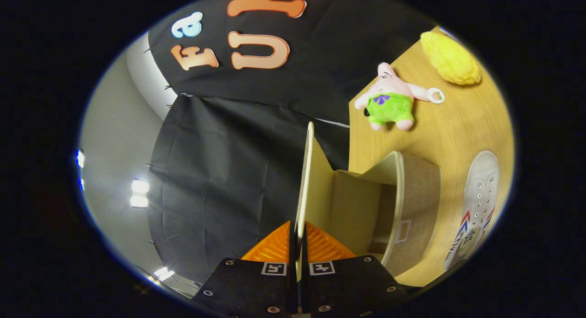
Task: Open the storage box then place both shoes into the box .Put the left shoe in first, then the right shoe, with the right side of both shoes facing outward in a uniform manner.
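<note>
Jaws clamped tight on the raised lid (pixel 307 180) of the open box (pixel 403 208); a shoe (pixel 476 203) lies beside the box.

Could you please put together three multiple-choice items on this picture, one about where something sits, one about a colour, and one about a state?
1. Where does the pink plush toy lie?
A. inside the storage box
B. on the wooden table, beyond the box
C. between the gripper's fingers

2. What colour are the plush toy's shorts?
A. green
B. blue
C. red

3. What state is the storage box in?
A. lid flat and closed
B. lid taken off and lying on the table
C. lid raised, with the gripper shut on its edge

Answers:
1 B, the toy rests on the bare table past the box, near a yellow plush.
2 A, the shorts are bright green.
3 C, the lid stands up from the box and the gripper has both fingers pressed on its thin edge; the inside looks empty, and a white shoe lies beside the box.
</note>
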The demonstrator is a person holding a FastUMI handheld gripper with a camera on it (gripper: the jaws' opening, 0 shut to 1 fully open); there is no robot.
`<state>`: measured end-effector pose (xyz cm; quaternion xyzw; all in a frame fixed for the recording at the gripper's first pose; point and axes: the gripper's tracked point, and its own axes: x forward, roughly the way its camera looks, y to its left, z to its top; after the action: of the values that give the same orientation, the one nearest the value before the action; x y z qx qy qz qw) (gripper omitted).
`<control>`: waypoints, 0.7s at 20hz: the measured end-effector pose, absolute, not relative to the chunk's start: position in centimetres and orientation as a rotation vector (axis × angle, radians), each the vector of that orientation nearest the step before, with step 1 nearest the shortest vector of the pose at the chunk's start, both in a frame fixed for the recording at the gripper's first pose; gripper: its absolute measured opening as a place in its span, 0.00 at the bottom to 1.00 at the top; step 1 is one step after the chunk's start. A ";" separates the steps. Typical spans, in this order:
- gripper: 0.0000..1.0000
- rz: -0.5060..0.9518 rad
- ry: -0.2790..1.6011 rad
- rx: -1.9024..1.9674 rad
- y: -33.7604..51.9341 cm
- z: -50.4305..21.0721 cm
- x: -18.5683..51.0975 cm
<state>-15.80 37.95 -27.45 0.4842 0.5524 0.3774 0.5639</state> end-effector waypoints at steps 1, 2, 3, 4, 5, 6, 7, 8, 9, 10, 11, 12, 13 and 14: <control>0.04 0.904 1.288 1.122 38.9 -26.5 -15.6; 0.04 0.922 1.282 1.106 39.9 -25.7 -15.6; 0.04 0.937 1.276 1.092 41.0 -24.9 -15.5; 0.06 0.954 1.270 1.071 42.1 -24.2 -15.4; 0.06 0.966 1.269 1.052 43.4 -23.6 -15.4; 0.06 0.982 1.269 1.032 44.7 -23.1 -15.4; 0.06 0.976 1.279 1.020 45.9 -22.9 -15.3; 0.06 0.981 1.279 1.011 47.0 -22.7 -15.4; 0.06 0.971 1.288 1.000 48.3 -22.7 -15.3; 0.06 0.974 1.289 0.993 49.6 -22.5 -15.4; 0.07 0.973 1.299 0.989 51.0 -22.4 -15.5; 0.07 0.973 1.309 0.991 52.4 -22.3 -15.6; 0.06 0.967 1.331 0.991 53.7 -22.6 -15.8; 0.07 0.964 1.340 0.994 54.9 -22.8 -16.2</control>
<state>-16.20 54.86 -22.79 0.4237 0.5712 0.4107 0.5706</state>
